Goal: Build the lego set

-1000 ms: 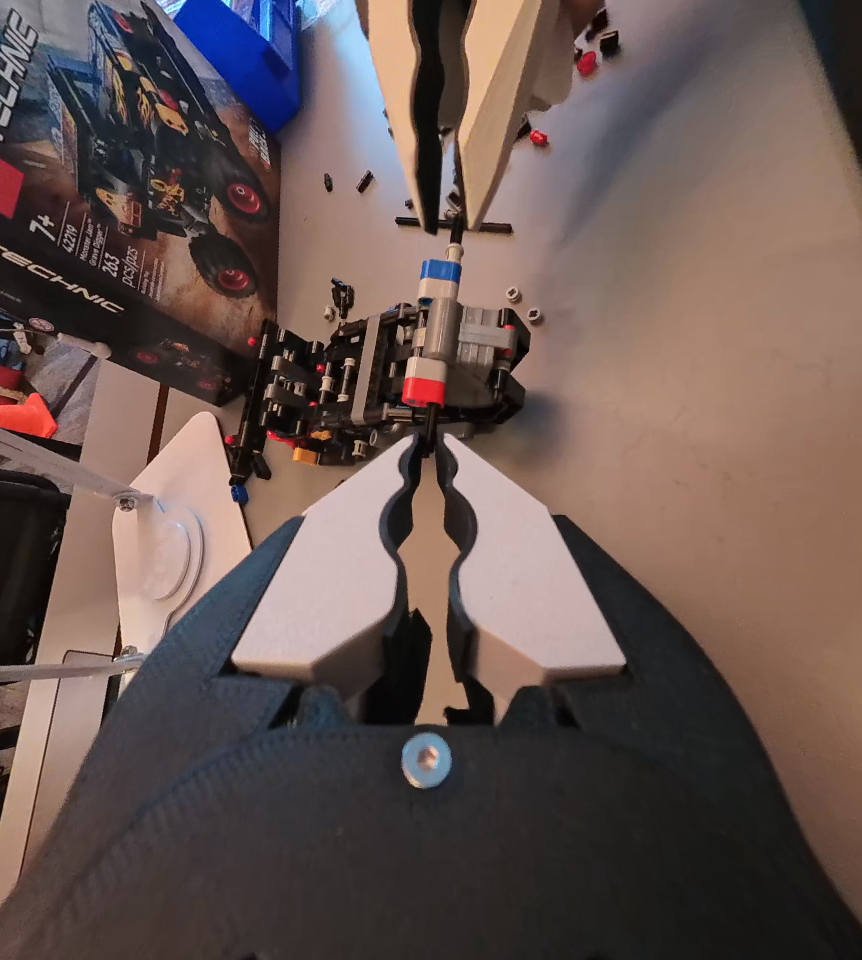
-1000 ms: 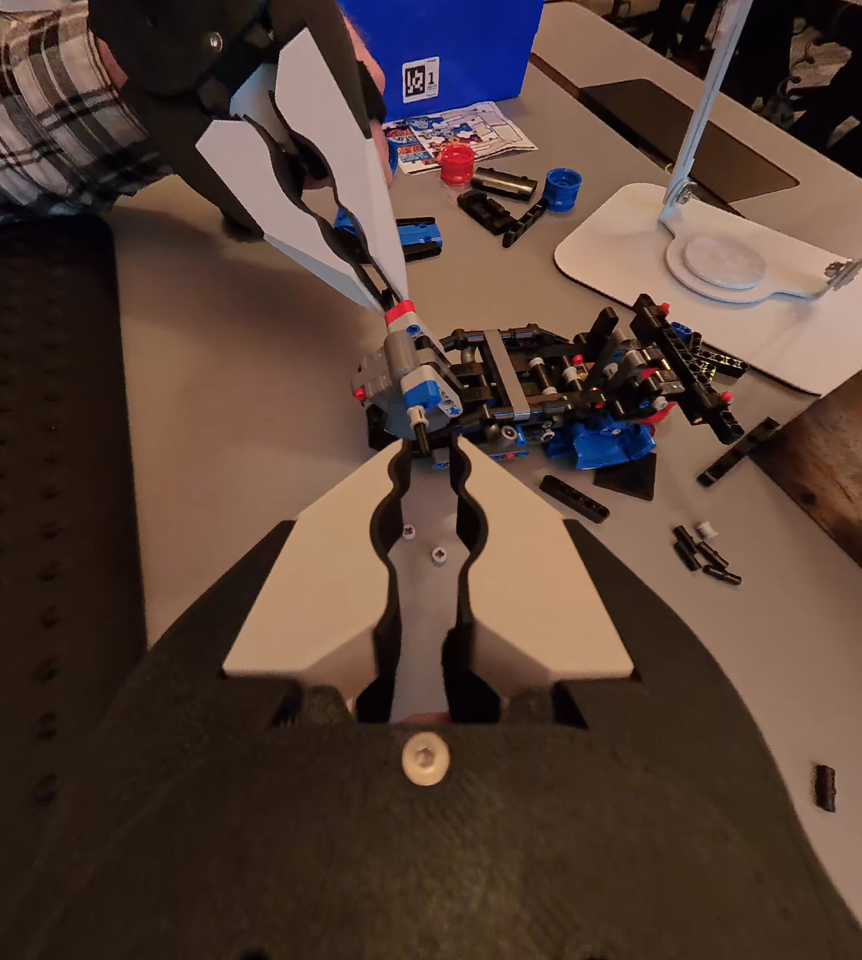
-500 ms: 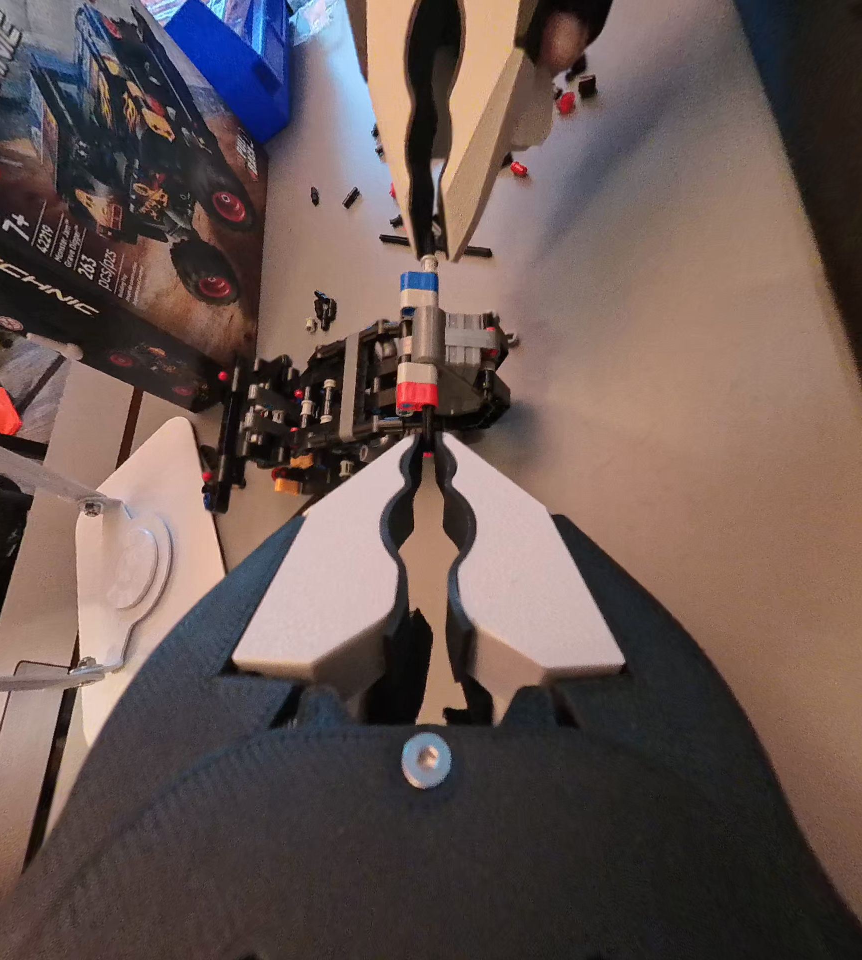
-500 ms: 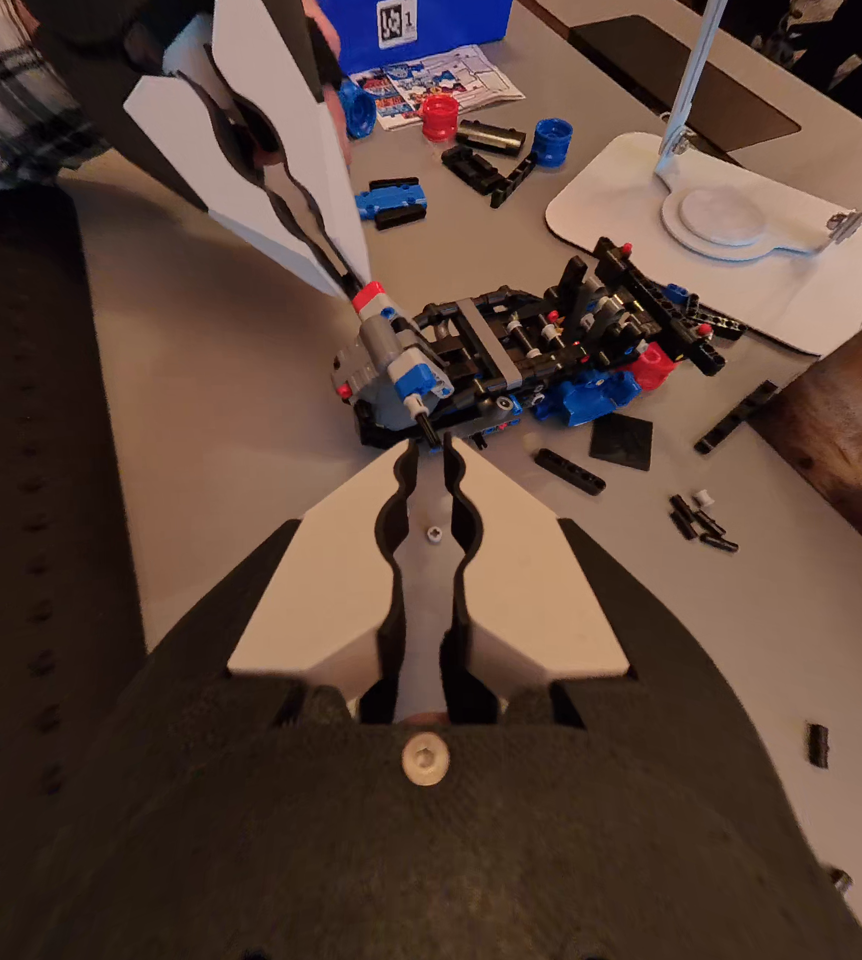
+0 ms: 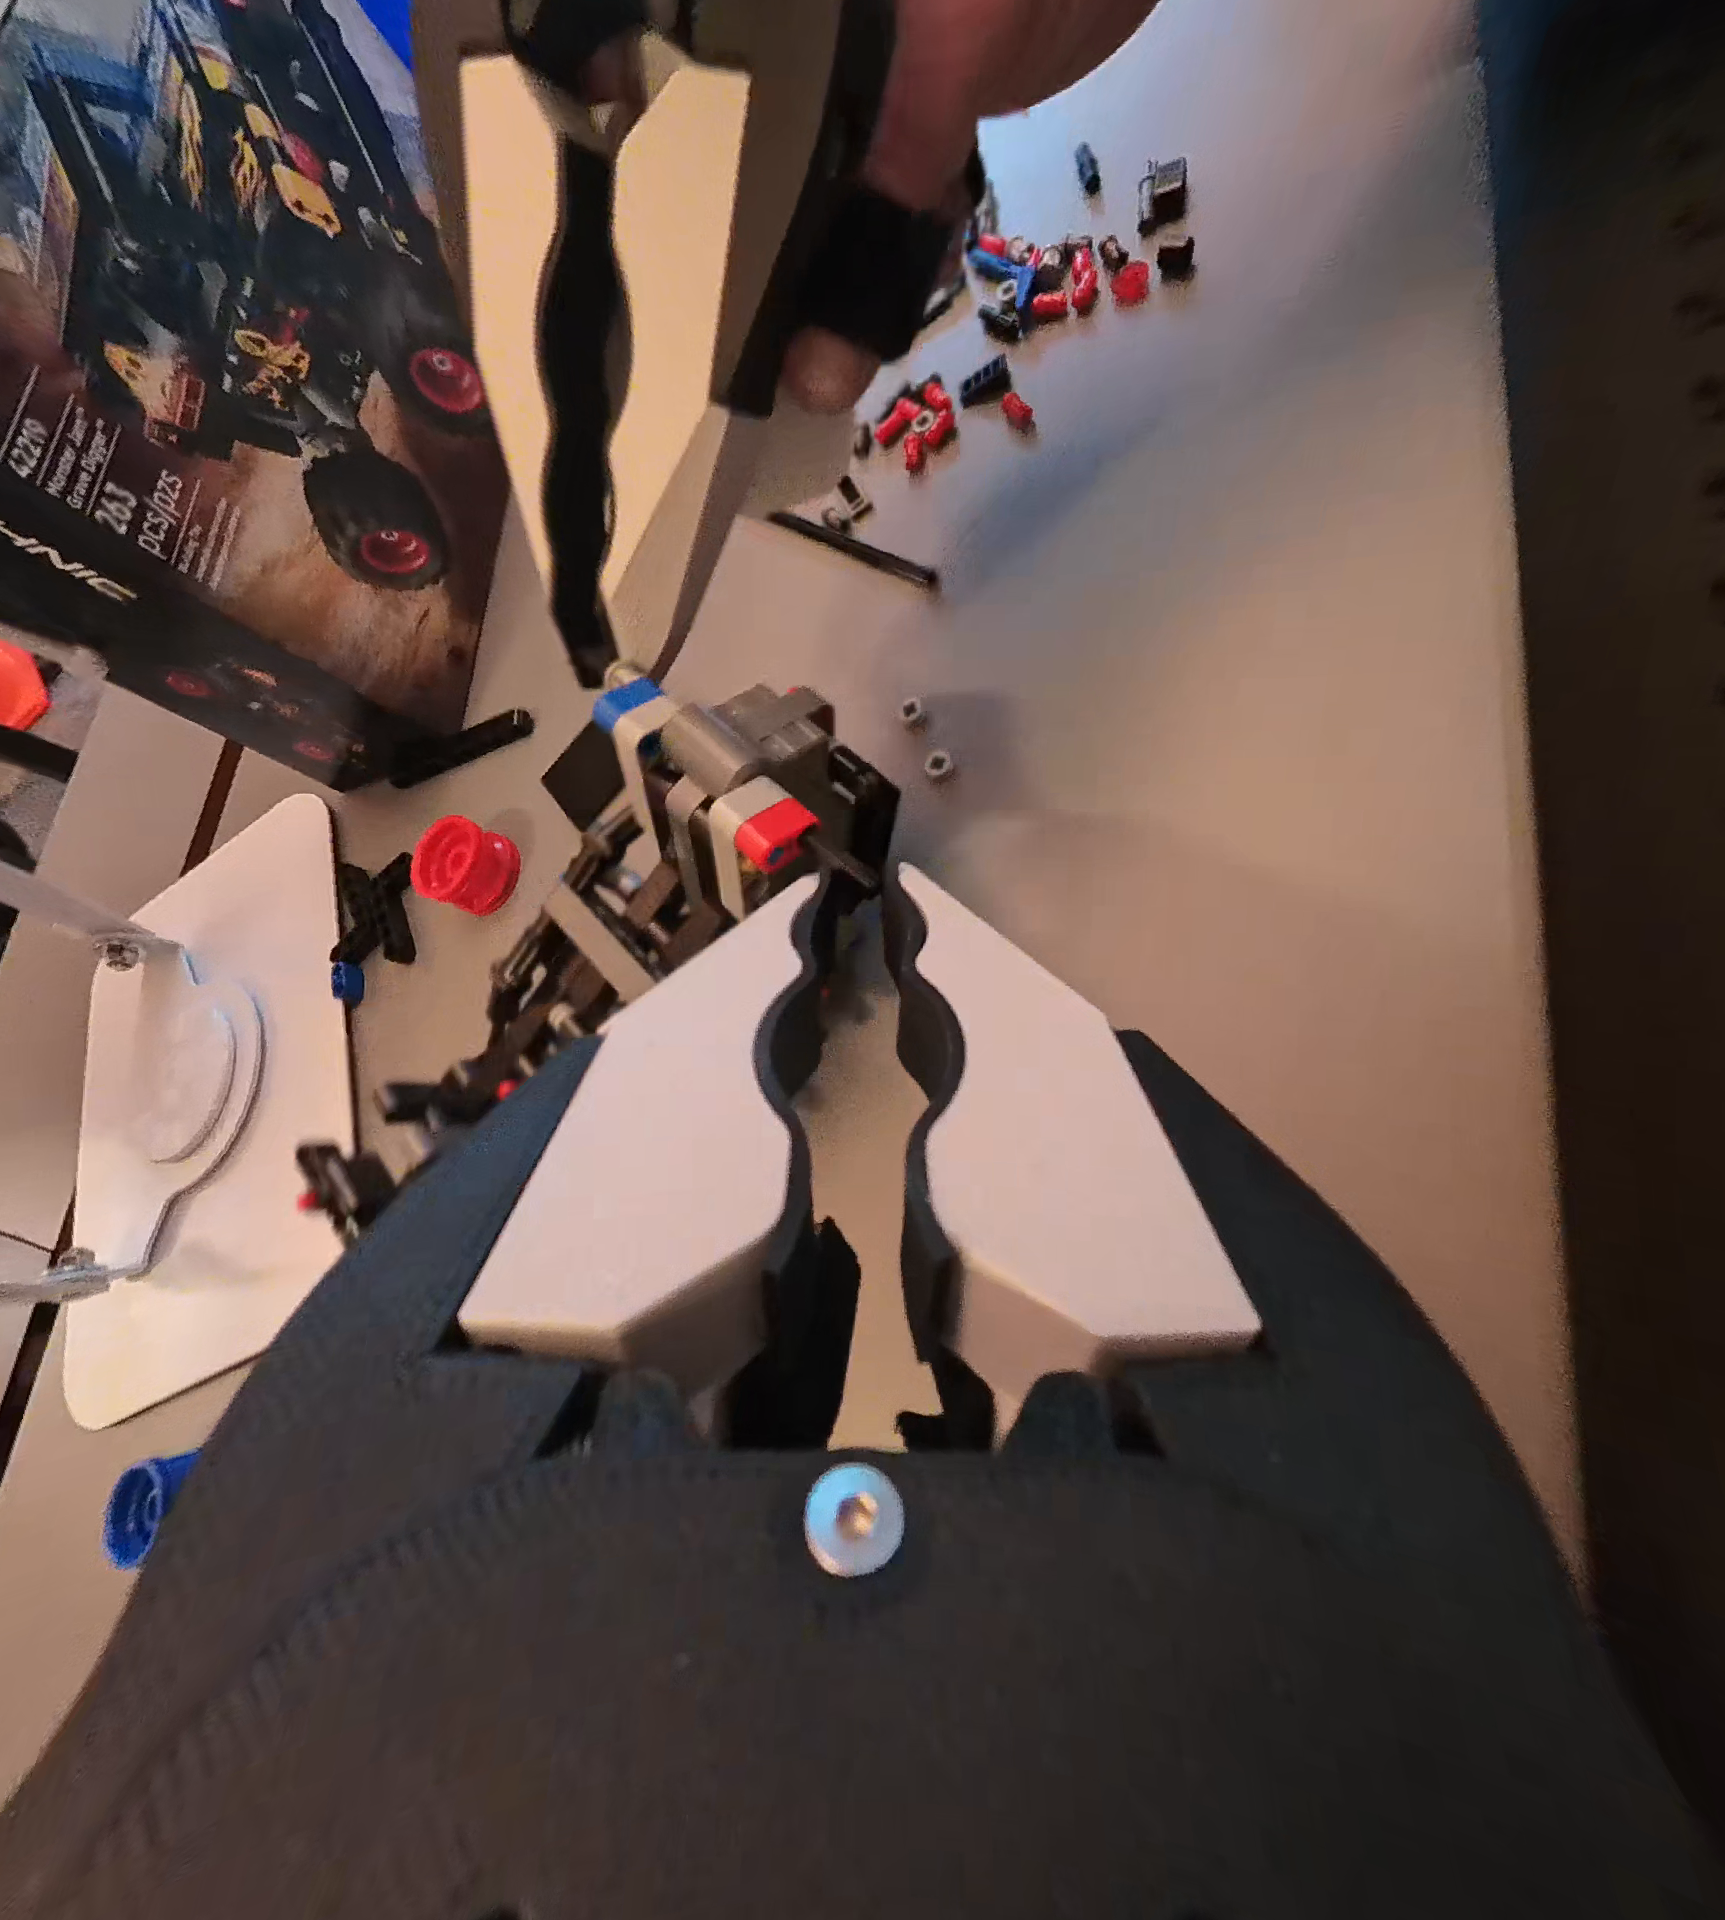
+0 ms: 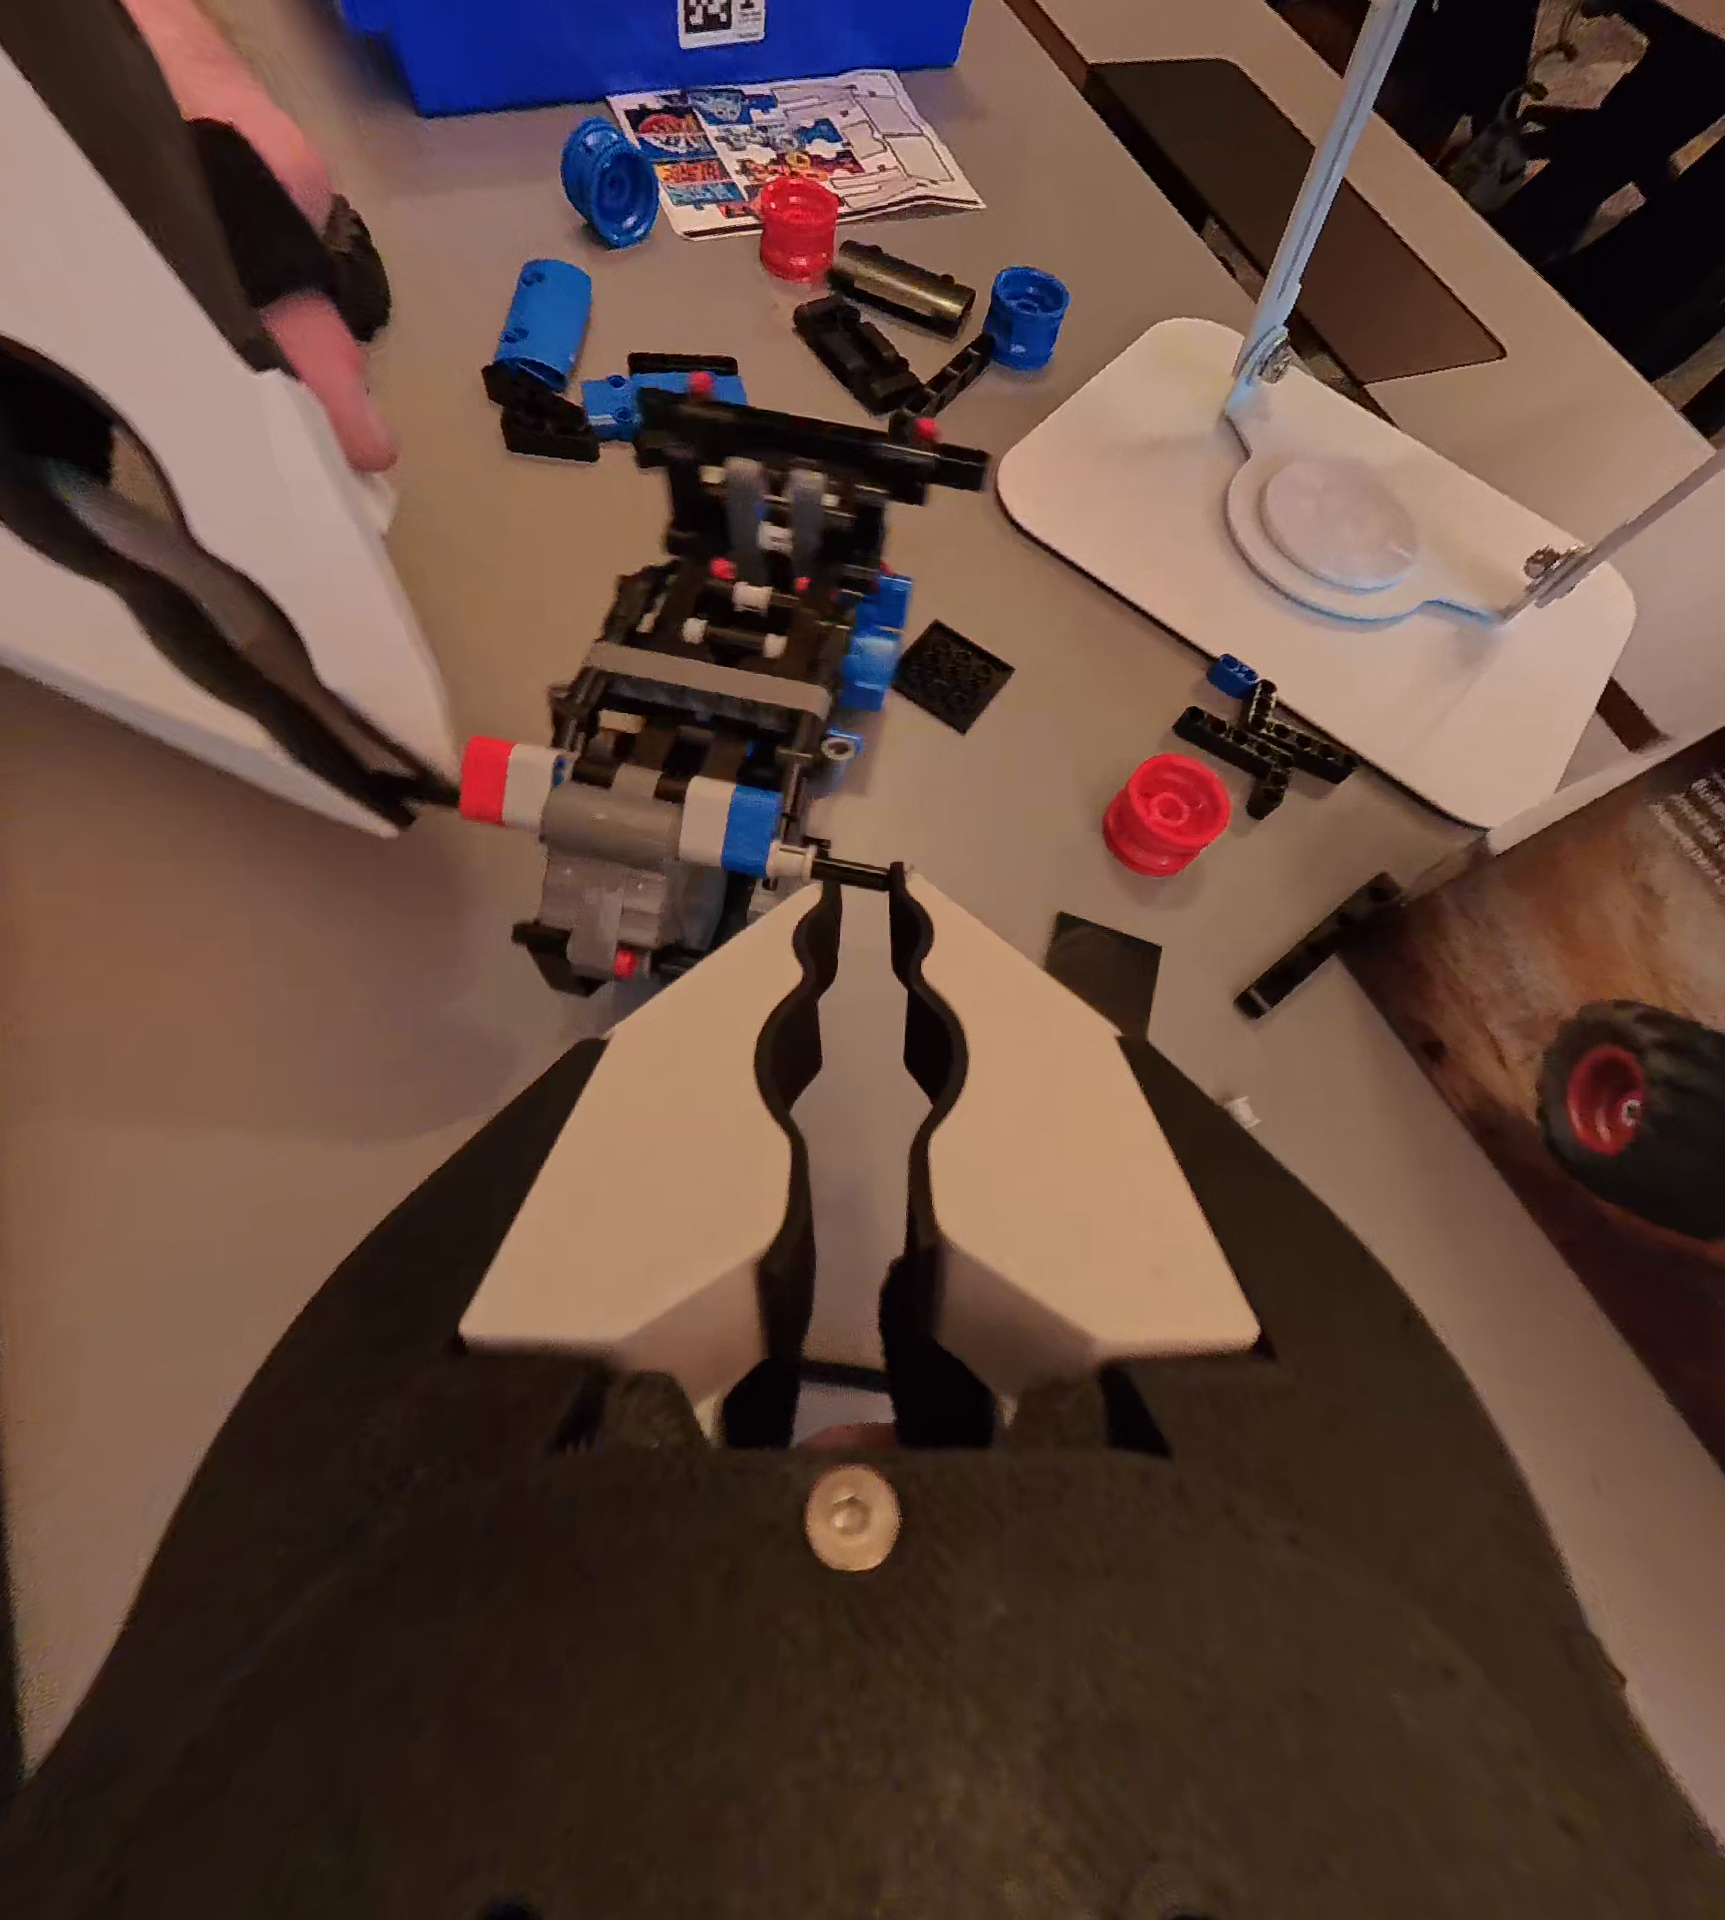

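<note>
The part-built black, grey and blue Lego chassis (image 6: 723, 665) lies on the grey table and also shows in the left wrist view (image 5: 619, 935). A black axle (image 6: 853, 871) runs through its grey end block, with a red bush (image 5: 780, 831) at one end and a blue bush (image 6: 749, 821) at the other. My left gripper (image 5: 853, 883) is shut on the axle tip beside the red bush; it shows in the right wrist view (image 6: 411, 795). My right gripper (image 6: 863, 883) is closed on the axle tip beside the blue bush; it shows in the left wrist view (image 5: 593, 665).
A red wheel hub (image 6: 1164, 816) and black beams lie right of the chassis. Blue hubs (image 6: 609, 197), a leaflet (image 6: 816, 145) and a blue bin (image 6: 629, 42) are beyond. The set's box (image 5: 193, 364), a white stand base (image 6: 1149, 499) and loose red pins (image 5: 1055, 281) flank the work. It is some 12 cm from my right tips to the red wheel hub (image 6: 1164, 816). Look for it in the left wrist view (image 5: 464, 846) too.
Both grippers have swung round with the axle. The chassis has turned, so it now points away in the right wrist view. The red hub and more loose parts have come into view.
</note>
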### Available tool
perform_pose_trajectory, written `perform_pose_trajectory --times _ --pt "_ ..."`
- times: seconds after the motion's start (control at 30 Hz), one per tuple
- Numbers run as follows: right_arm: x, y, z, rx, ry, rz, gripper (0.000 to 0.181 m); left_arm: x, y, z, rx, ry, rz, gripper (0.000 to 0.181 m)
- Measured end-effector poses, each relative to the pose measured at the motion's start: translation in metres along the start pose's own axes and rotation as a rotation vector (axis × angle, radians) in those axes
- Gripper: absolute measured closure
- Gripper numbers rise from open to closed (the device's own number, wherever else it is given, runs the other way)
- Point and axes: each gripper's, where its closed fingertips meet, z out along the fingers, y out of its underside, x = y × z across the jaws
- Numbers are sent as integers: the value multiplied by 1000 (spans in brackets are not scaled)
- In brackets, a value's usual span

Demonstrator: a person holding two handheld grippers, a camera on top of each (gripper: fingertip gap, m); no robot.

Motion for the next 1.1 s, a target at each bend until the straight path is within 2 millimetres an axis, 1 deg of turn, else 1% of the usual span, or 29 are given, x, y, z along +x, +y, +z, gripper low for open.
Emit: perform_pose_trajectory --times 0.13,0.17,0.23,0.3,0.33,0.4,0.47,0.53,0.6,0.63,0.7,0.8,0.9,1.0,1.1 --pt "8 -6 10 1 -12 -2 177 3 -10 10 7 -8 -25 174" --pt "8 -5 13 -5 -24 -2 176 3 -12 13 8 -16 -27 174" --pt "13 -4 12 -20 -14 -1 169 3 -14 17 -9 -26 -27 167" --pt "19 -2 1 -27 13 -1 165 4 -15 16 -12 -21 -14 158" --pt "24 0 -9 -24 37 -3 166 6 -14 14 -14 -4 -17 156" --pt "36 6 -36 -22 83 15 166 2 -13 6 -2 -12 -26 153" --pt "47 21 -66 -54 124 43 166 -6 -14 -2 18 -16 -37 151" --pt "52 44 -92 -109 151 81 164 -15 -17 -10 49 -33 -52 151" --pt "51 64 -111 -152 158 113 165 -21 -16 -13 59 -44 -69 151" --pt "49 74 -117 -175 158 125 165 -24 -13 -13 50 -56 -71 152" --pt "41 93 -124 -226 145 129 167 -25 -6 -10 26 -59 -70 152" --pt "32 120 -128 -308 127 115 167 -26 5 -6 -17 -55 -74 148" --pt "26 146 -130 -382 109 117 167 -31 7 -8 -13 -62 -90 146" --pt "21 160 -134 -414 92 114 167 -32 6 -8 4 -60 -105 146" --pt "13 163 -136 -399 56 113 169 -30 8 -5 -9 -58 -95 146"
